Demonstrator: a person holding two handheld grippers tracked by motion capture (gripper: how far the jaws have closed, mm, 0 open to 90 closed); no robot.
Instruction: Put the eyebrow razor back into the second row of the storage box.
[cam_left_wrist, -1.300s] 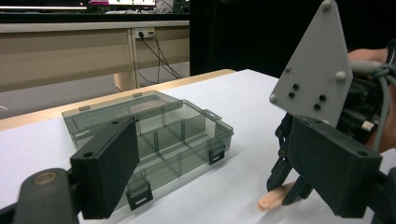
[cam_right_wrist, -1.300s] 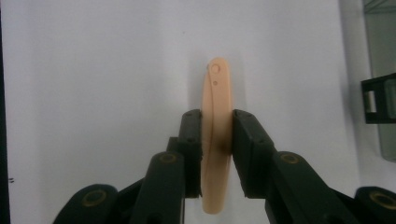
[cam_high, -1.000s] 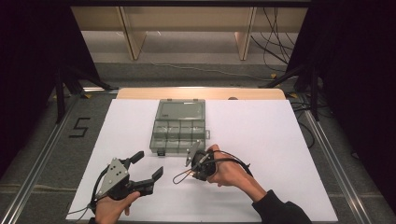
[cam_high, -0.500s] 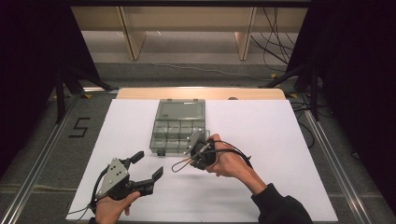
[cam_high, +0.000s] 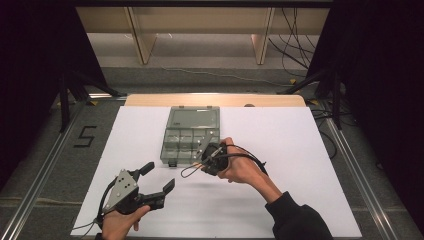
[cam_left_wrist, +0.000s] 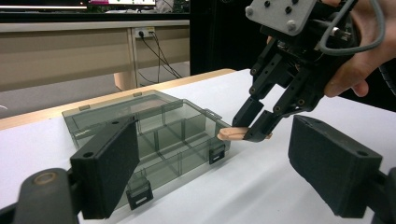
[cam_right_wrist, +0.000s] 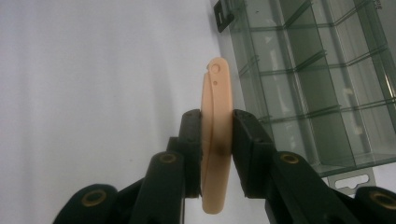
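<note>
My right gripper (cam_right_wrist: 215, 140) clamps a flat peach plastic piece (cam_right_wrist: 216, 135) at the near right corner of the open compartment box (cam_high: 191, 136).

My left gripper (cam_high: 156, 179), jaws spread with nothing between them, hovers near left over the white tabletop (cam_high: 300, 150); beyond the table's far edge stand wooden shelving (cam_high: 200, 20), loose cables and dark curtains.

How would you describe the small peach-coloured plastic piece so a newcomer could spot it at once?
Find the smoky transparent compartment box open on the white table. By its near right corner, the right gripper pinches a flat, curved peach-coloured plastic piece above the table. It is the one warm-coloured item among grey and black.
</note>
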